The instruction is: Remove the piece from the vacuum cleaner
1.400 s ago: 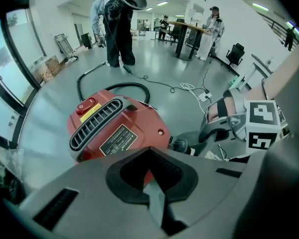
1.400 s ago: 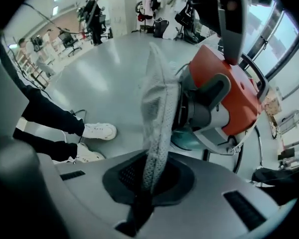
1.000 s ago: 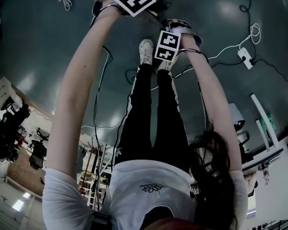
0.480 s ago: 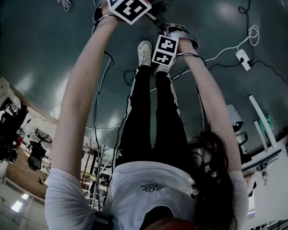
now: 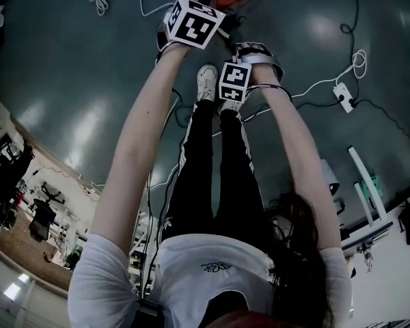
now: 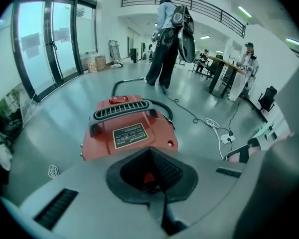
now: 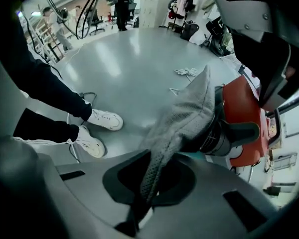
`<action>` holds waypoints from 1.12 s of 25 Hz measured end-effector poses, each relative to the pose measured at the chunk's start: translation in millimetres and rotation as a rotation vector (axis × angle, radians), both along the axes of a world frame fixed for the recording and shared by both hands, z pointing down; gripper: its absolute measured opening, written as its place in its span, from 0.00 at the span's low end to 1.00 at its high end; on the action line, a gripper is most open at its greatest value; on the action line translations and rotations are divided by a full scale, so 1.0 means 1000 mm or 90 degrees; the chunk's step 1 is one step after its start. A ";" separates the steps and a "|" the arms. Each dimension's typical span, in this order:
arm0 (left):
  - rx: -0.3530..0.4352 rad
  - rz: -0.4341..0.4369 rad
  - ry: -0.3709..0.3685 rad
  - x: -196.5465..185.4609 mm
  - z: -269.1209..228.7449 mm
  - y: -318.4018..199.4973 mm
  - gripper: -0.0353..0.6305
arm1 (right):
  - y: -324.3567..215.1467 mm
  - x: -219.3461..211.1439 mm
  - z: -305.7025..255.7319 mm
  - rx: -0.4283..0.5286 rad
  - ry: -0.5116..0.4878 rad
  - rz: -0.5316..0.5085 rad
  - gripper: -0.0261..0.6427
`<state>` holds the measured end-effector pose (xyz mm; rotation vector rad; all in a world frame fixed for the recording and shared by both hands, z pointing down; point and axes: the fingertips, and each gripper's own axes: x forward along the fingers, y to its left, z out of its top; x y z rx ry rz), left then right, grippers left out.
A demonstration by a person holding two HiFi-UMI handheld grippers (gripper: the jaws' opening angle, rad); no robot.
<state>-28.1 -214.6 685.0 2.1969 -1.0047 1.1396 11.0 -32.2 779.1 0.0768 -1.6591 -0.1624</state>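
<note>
Both arms stretch straight down from the shoulders, hands close together above the red vacuum cleaner (image 6: 127, 128), which stands on the floor (image 6: 65, 108). The left gripper (image 6: 157, 203) tilts down toward the cleaner's top, its fingers together with nothing clearly between them. The right gripper (image 7: 139, 208) points straight down, fingers pinched on the grey mesh piece (image 7: 187, 108), which runs from them to a black ribbed collar (image 7: 219, 136) on the cleaner's red body. A dark label (image 6: 130, 135) on the cleaner's lid carries white print too small to read; each marker cube (image 5: 193, 22) shows black-and-white squares
</note>
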 end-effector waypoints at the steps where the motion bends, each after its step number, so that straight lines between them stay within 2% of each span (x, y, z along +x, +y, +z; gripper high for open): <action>1: -0.002 -0.005 0.004 0.000 0.000 -0.001 0.06 | -0.001 0.000 0.000 0.009 0.007 -0.013 0.07; 5: -0.004 -0.010 0.004 0.001 -0.002 -0.001 0.06 | 0.000 0.001 -0.002 0.060 0.040 -0.139 0.07; 6: -0.002 -0.010 0.003 0.001 -0.002 -0.001 0.06 | 0.000 0.001 -0.004 0.061 0.038 -0.152 0.07; 12: 0.004 -0.030 0.019 0.002 0.000 -0.001 0.06 | 0.002 0.001 -0.019 0.067 -0.032 -0.141 0.07; 15: 0.010 -0.045 0.029 -0.001 -0.004 -0.005 0.06 | 0.010 -0.004 -0.019 0.058 -0.028 -0.152 0.07; 18: 0.010 -0.049 0.027 0.001 -0.002 -0.003 0.06 | 0.041 -0.021 -0.008 -0.003 -0.031 -0.169 0.07; 21: 0.010 -0.052 0.035 0.000 0.000 -0.003 0.06 | 0.114 -0.037 0.003 -0.080 -0.050 -0.262 0.07; 22: 0.012 -0.054 0.038 -0.001 0.000 -0.003 0.06 | 0.137 -0.040 0.006 -0.093 -0.059 -0.254 0.07; 24: 0.023 -0.058 0.044 -0.001 -0.001 -0.003 0.06 | 0.160 -0.038 0.011 -0.120 -0.071 -0.164 0.07; 26: 0.033 -0.063 0.049 -0.001 -0.002 -0.005 0.06 | 0.157 -0.030 0.016 -0.133 -0.071 -0.080 0.07; 28: 0.037 -0.071 0.053 -0.001 -0.003 -0.005 0.06 | 0.147 -0.023 0.017 -0.132 -0.073 -0.035 0.07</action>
